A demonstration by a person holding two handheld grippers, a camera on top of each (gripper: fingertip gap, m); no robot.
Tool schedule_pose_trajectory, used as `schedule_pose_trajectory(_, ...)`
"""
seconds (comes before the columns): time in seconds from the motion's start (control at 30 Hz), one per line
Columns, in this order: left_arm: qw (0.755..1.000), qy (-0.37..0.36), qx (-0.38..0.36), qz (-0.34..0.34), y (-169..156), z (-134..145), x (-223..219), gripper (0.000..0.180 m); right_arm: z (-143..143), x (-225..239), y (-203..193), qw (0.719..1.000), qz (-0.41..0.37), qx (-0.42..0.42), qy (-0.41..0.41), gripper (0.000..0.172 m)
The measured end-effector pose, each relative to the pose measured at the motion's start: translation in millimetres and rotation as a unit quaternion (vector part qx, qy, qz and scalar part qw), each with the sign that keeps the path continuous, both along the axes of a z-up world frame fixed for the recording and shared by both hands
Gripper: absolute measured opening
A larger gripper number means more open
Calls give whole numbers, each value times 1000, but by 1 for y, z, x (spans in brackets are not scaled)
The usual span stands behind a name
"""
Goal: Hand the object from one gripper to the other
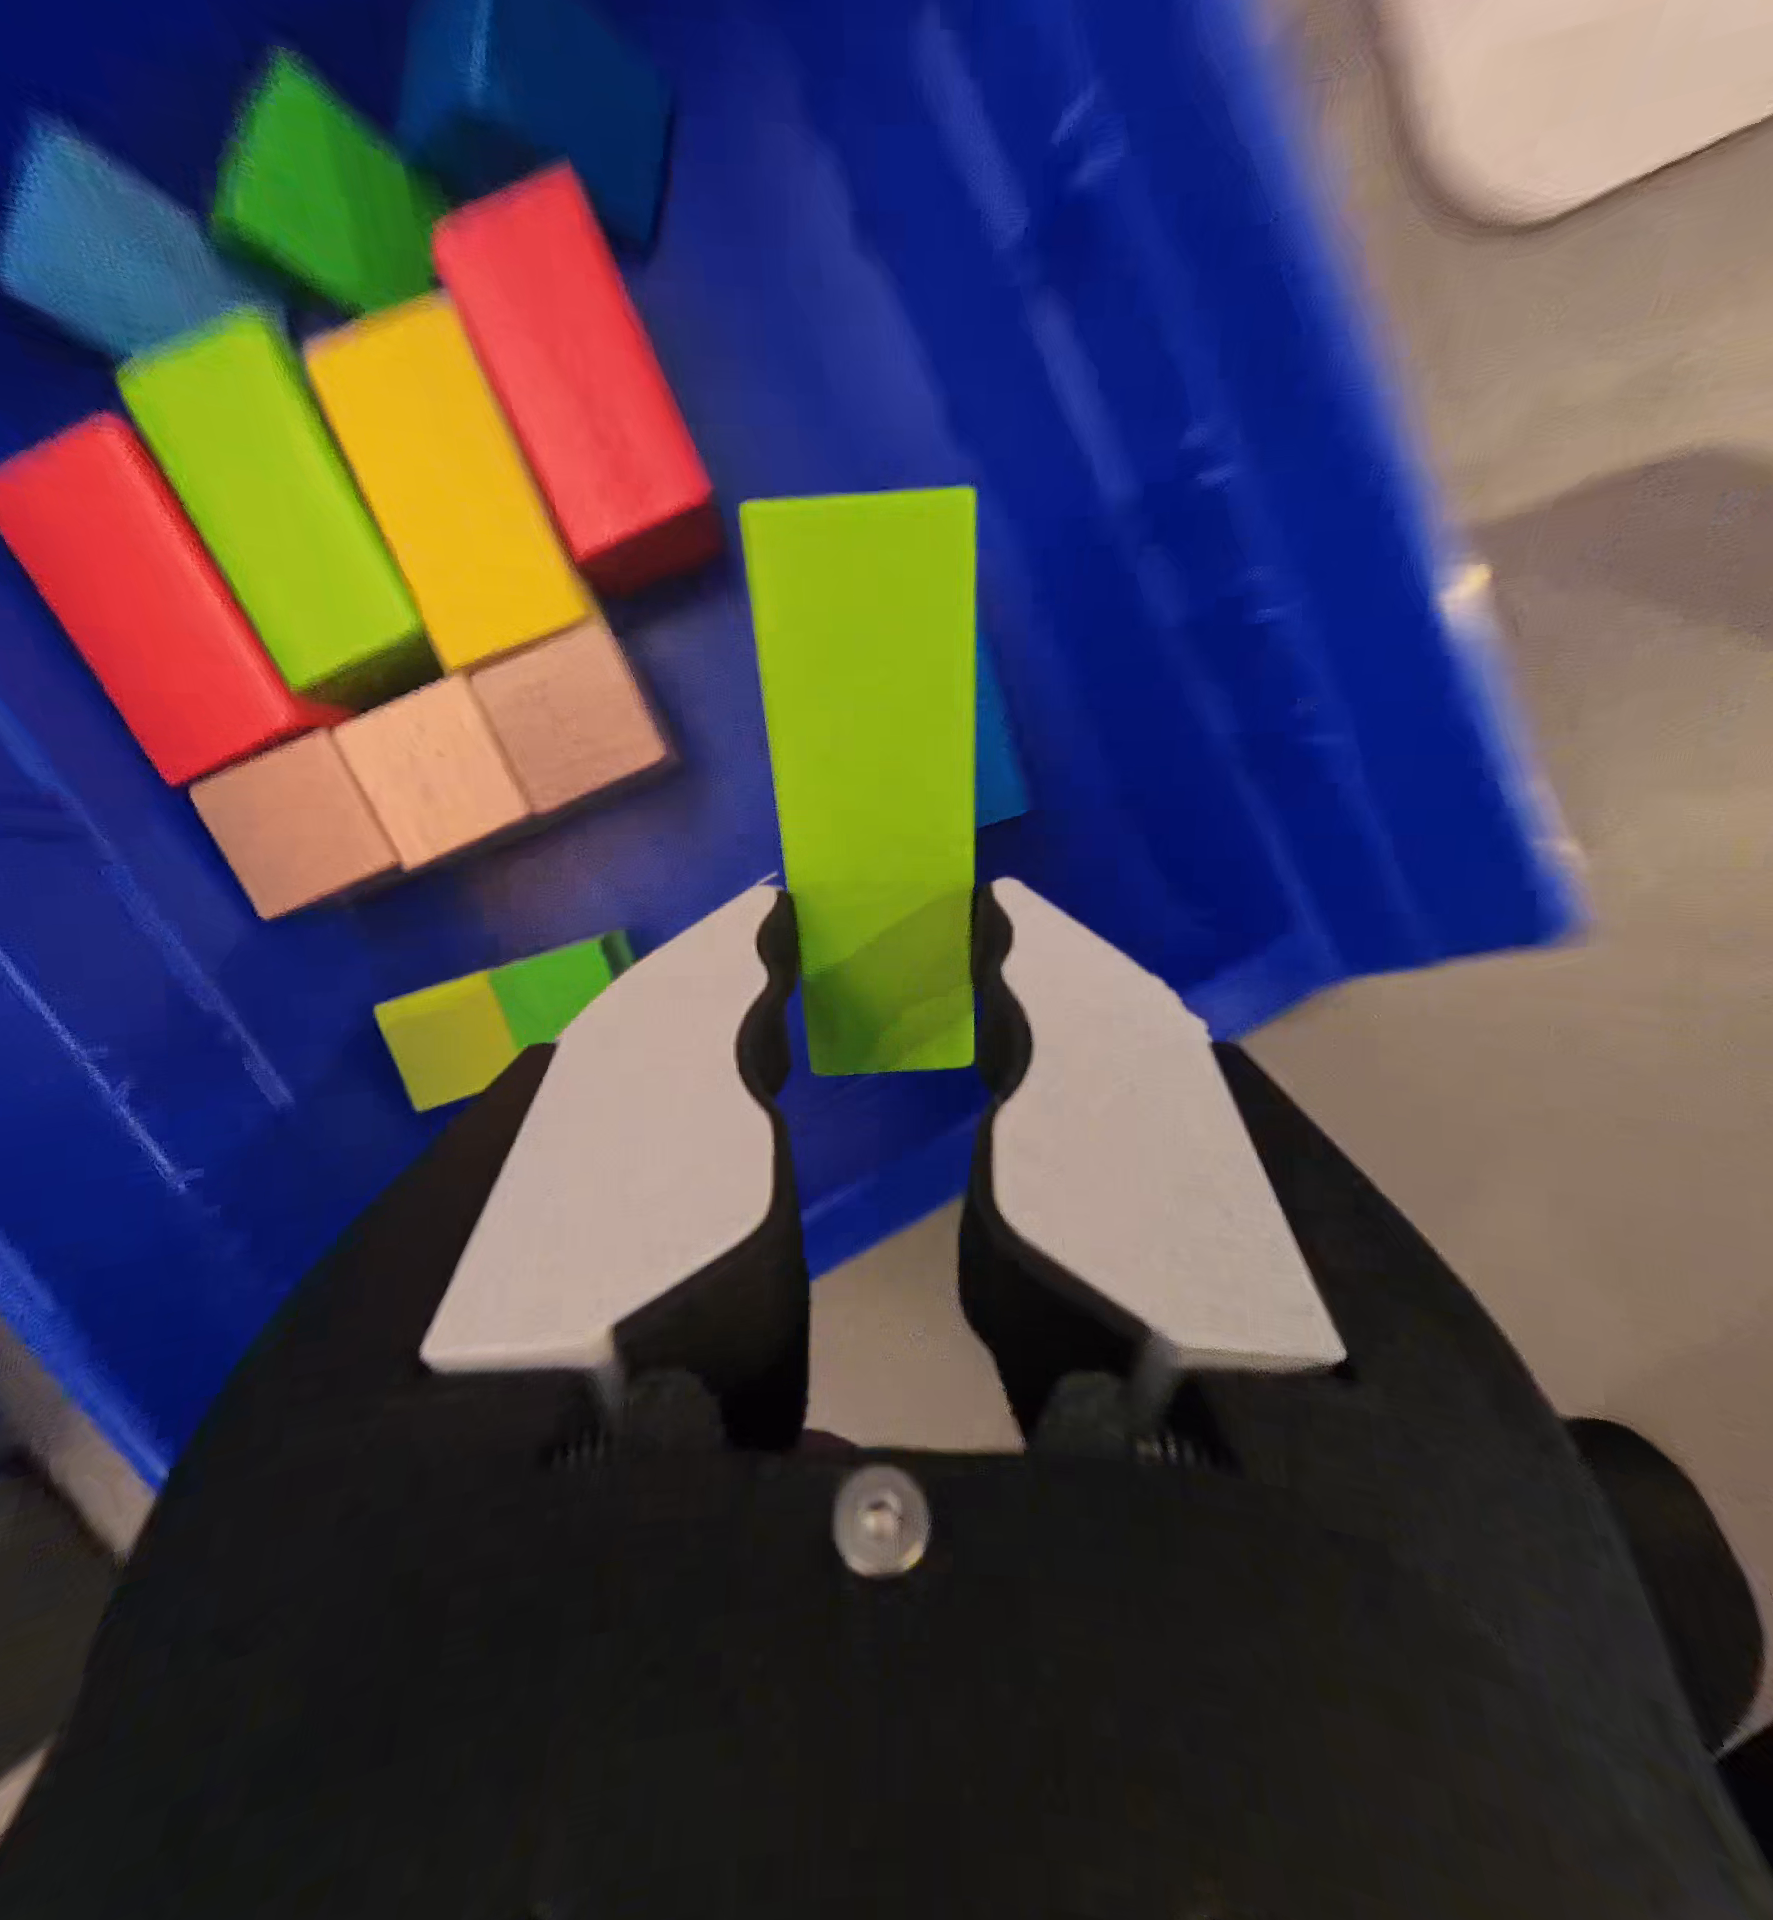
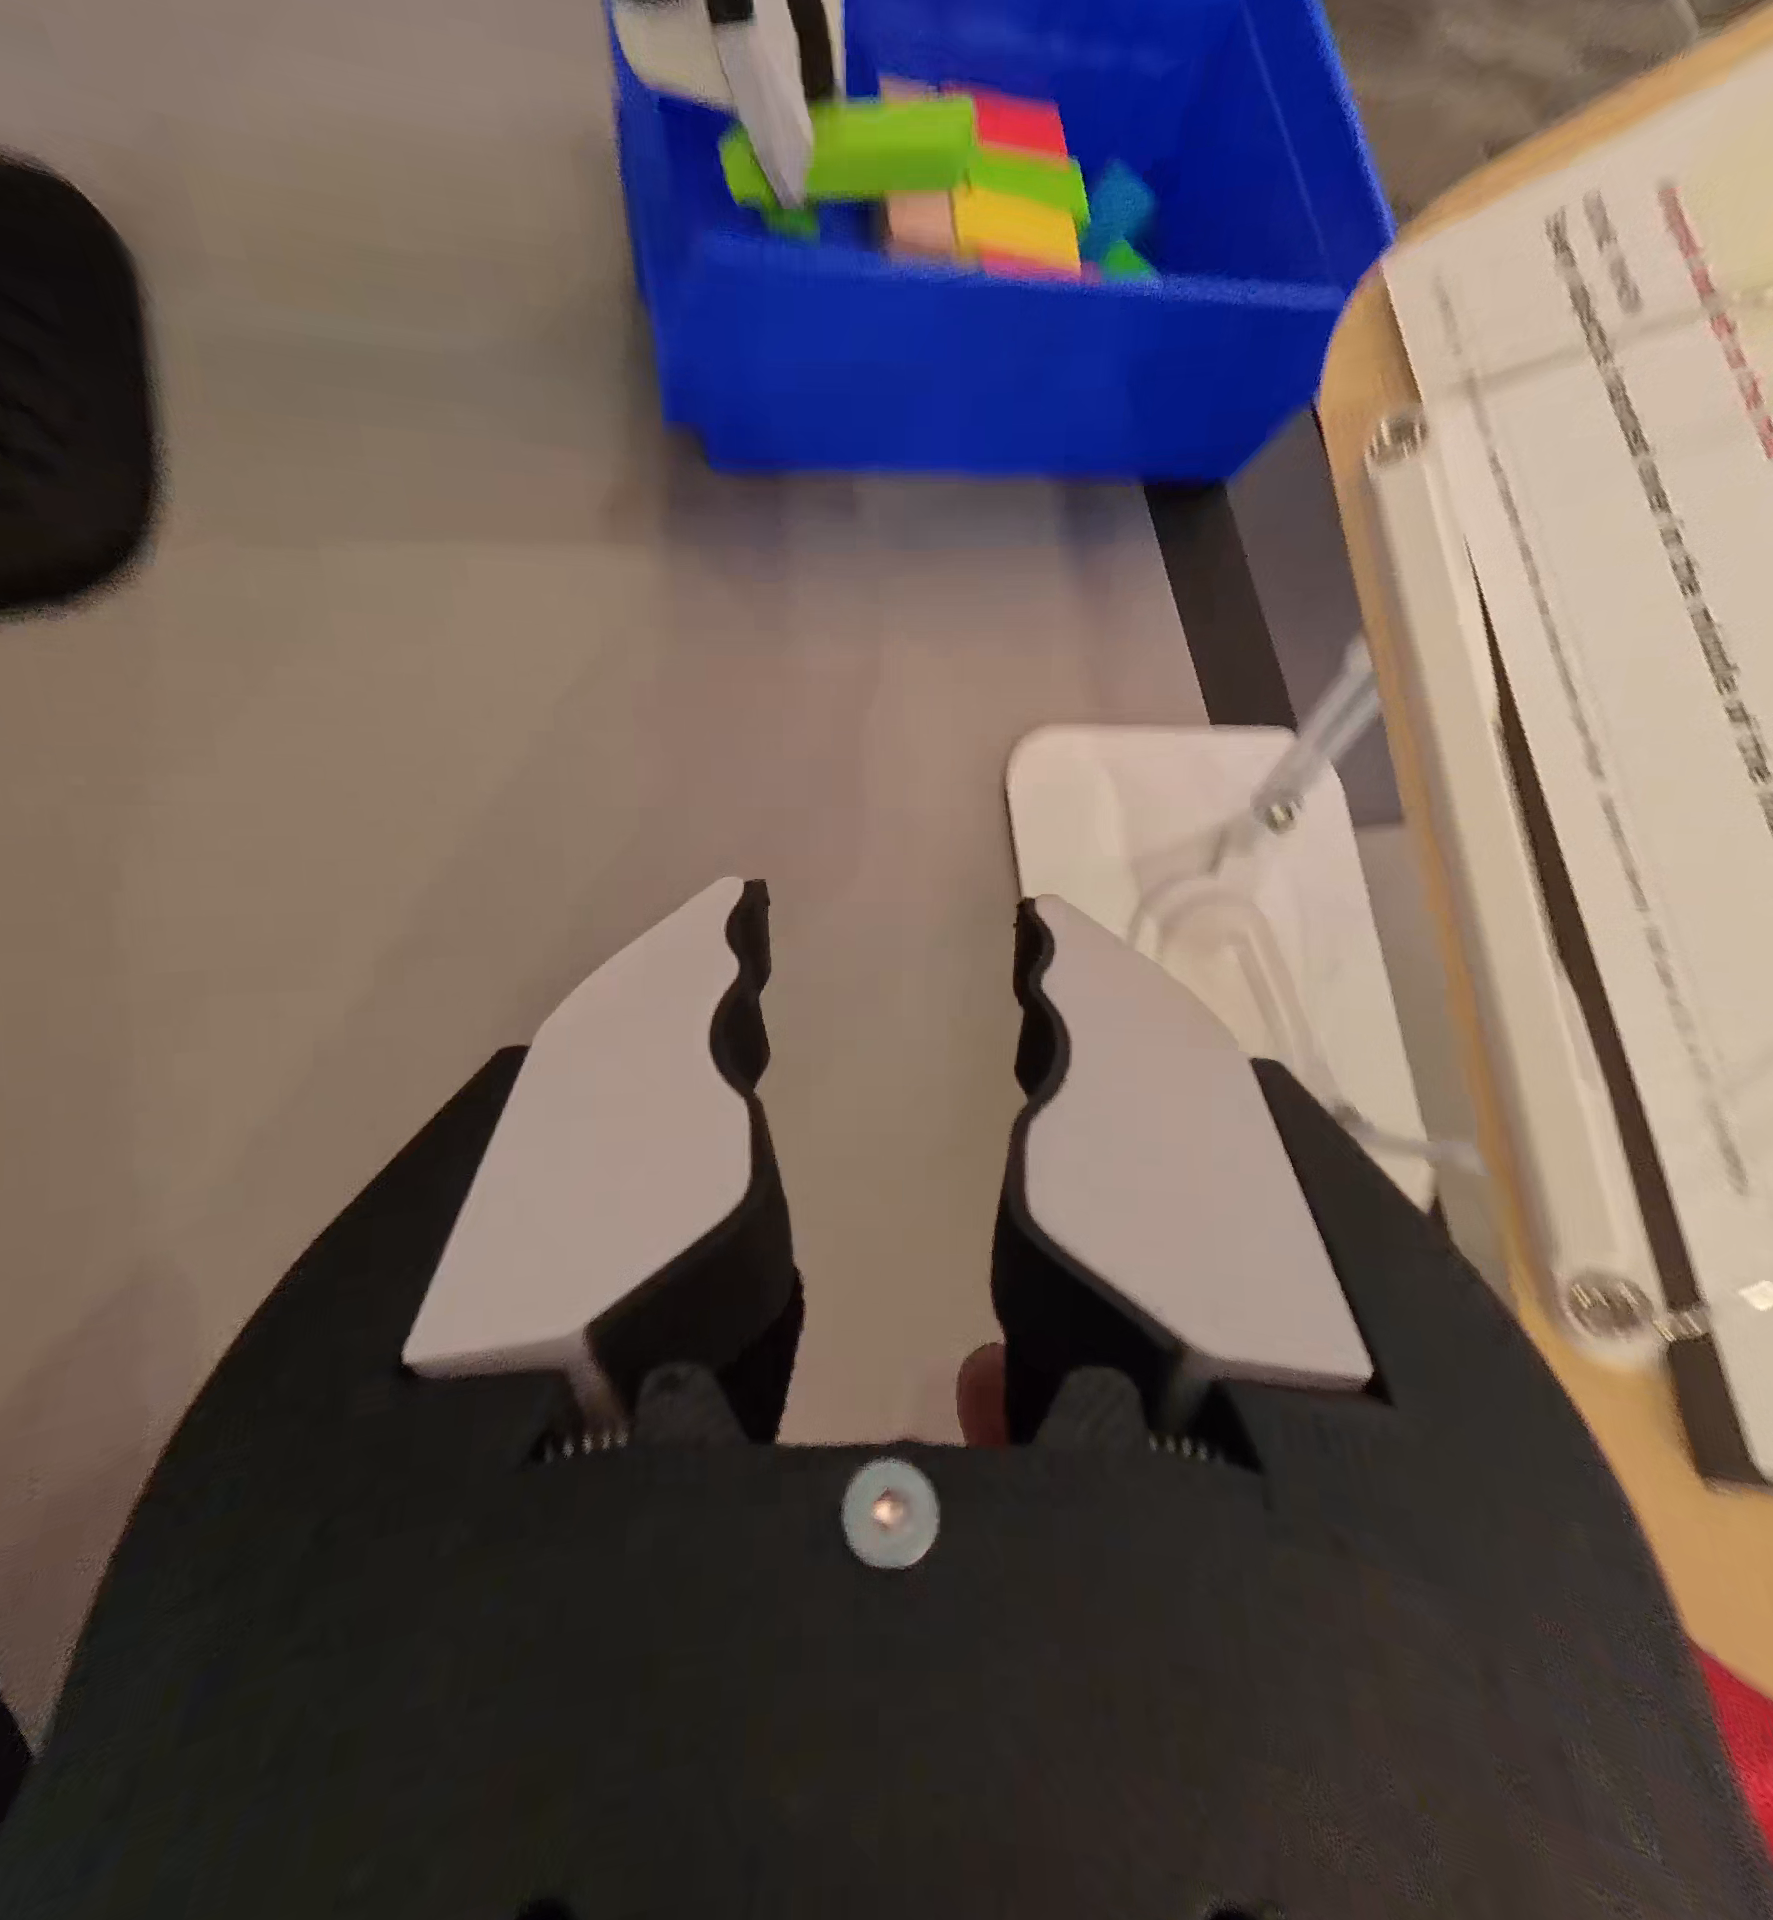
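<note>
Right wrist view: wide bare grey worktop [image 2: 446,623] lies before the open, bare right tongs [image 2: 890,904]. One blue bin [image 2: 965,353] sits at its far edge. Above the bin, the left tongs [image 1: 877,899] pinch one lime-green block [image 1: 866,727].

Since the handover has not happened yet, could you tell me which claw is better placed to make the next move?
The right claw: it is open and bare over the table, free to travel. The left claw holds the lime-green block above the blue bin, its far end sticking out to be gripped.
</note>
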State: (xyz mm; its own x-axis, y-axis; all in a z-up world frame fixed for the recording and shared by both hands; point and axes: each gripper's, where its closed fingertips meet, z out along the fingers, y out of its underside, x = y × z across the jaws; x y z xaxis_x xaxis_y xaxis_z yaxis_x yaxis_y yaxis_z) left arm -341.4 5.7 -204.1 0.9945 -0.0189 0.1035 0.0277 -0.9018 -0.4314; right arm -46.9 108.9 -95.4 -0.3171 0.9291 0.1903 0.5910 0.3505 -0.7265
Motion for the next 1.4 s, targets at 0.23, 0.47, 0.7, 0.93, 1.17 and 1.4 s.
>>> schedule_pose_trajectory(0.23, 925, -68, 326, -183, 10, 110, 134, 32, 35, -46, -51, 967, 63, -187, 164, 54)
schedule_pose_trajectory(0.47, 861, -150, 395, -284, 16, 125, 234, 33, 55, -51, -77, 916, 137, -283, 250, 62)
schedule_pose_trajectory(0.7, 842, -180, 405, -306, 23, 123, 260, 33, 50, -45, -82, 905, 170, -306, 240, 40)
schedule_pose_trajectory(0.93, 832, -200, 415, -309, 25, 125, 265, 33, 51, -42, -82, 897, 182, -323, 240, 29)
schedule_pose_trajectory(1.17, 830, -196, 419, -311, 25, 127, 268, 33, 50, -43, -85, 897, 184, -324, 238, 30)
schedule_pose_trajectory(1.4, 819, -224, 434, -301, 26, 136, 270, 44, 60, -36, -81, 902, 180, -308, 243, 30)
